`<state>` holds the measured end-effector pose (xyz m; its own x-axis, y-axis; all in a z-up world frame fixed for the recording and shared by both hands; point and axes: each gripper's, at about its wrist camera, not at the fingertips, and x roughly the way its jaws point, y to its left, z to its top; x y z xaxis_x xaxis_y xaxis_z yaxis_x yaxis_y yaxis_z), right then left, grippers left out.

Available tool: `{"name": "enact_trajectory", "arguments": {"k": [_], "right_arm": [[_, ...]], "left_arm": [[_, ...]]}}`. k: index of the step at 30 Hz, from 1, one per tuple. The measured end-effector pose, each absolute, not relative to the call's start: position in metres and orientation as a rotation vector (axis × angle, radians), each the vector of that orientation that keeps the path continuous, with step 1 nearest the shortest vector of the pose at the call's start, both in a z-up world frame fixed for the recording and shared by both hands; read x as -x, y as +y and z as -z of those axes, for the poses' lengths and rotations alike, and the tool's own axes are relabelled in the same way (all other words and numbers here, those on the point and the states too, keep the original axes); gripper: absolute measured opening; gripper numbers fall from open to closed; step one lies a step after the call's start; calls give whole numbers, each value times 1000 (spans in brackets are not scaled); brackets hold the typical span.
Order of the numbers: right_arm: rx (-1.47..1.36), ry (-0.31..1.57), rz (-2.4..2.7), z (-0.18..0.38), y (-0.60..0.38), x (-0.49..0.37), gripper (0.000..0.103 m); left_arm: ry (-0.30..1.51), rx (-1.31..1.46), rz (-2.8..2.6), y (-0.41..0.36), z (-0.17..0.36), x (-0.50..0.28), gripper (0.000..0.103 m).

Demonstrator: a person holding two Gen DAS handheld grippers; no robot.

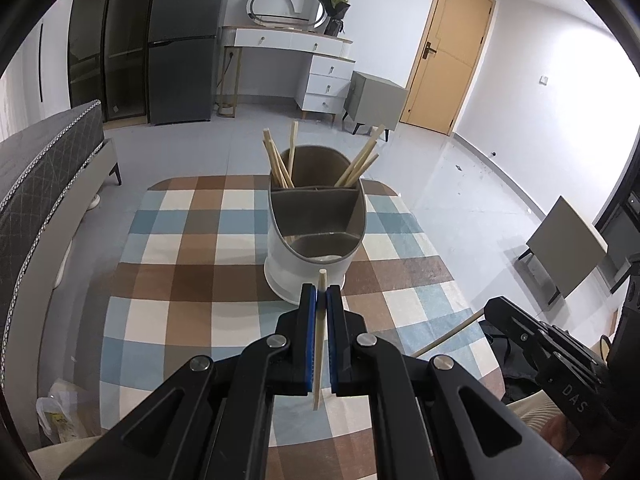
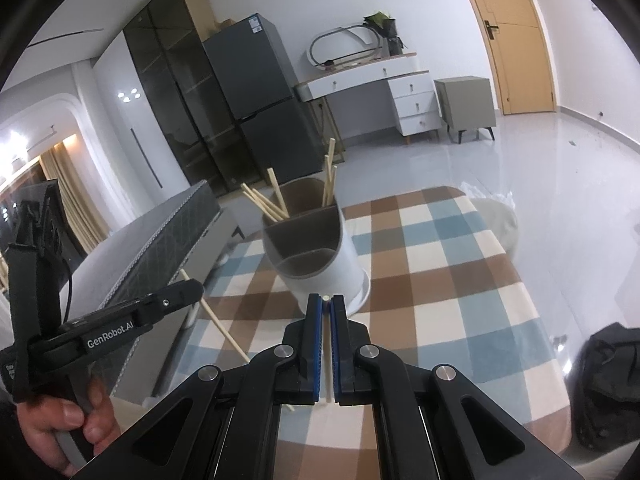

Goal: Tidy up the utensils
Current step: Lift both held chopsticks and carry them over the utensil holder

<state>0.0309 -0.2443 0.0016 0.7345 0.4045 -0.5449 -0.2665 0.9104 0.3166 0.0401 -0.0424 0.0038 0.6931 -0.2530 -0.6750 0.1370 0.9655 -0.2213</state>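
Both grippers are squeezed shut, and each one holds a single chopstick. The left gripper (image 1: 322, 294) pinches a pale wooden chopstick (image 1: 319, 344) between its blue pads (image 1: 307, 340). The stick runs along the gap, and its tip pokes out just past the fingertips. The right gripper (image 2: 326, 303) holds another chopstick (image 2: 328, 354) the same way, with only a little bit of the end showing in front.

Just ahead of each gripper stands the utensil holder (image 1: 316, 232), a white tub with a brown inside, split into parts. It sits on the table (image 1: 180, 240), which has a cloth of brown, blue and cream squares. The far part of the holder has more chopsticks (image 1: 280, 160) in it, leaning out to both sides. The near parts look bare of sticks.

From the right wrist view, the left gripper (image 2: 188, 292) shows off to the left, with its stick (image 2: 224, 328) slanting down over the table edge. A hand (image 2: 60, 428) grips its handle.

Farther off are a grey fridge (image 1: 182, 40), a white dresser (image 1: 304, 60) and a yellow door (image 1: 448, 52).
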Motion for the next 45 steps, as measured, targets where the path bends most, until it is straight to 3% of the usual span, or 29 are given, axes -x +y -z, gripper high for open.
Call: {"name": "enact_trajectory", "arguments": {"k": [15,30,45], "right_arm": [[-227,604,-384,-32,-235,-54,3],[-159,477,-418,-119,-218,-119,3],[-125,489,-411,-123,-195,-191,3]], "left_arm": [[741,217,256,-32,-49,-65,1],[612,260,242,-15,-115,-124,1],[628,255,237,-10,-100,-195,1]]}}
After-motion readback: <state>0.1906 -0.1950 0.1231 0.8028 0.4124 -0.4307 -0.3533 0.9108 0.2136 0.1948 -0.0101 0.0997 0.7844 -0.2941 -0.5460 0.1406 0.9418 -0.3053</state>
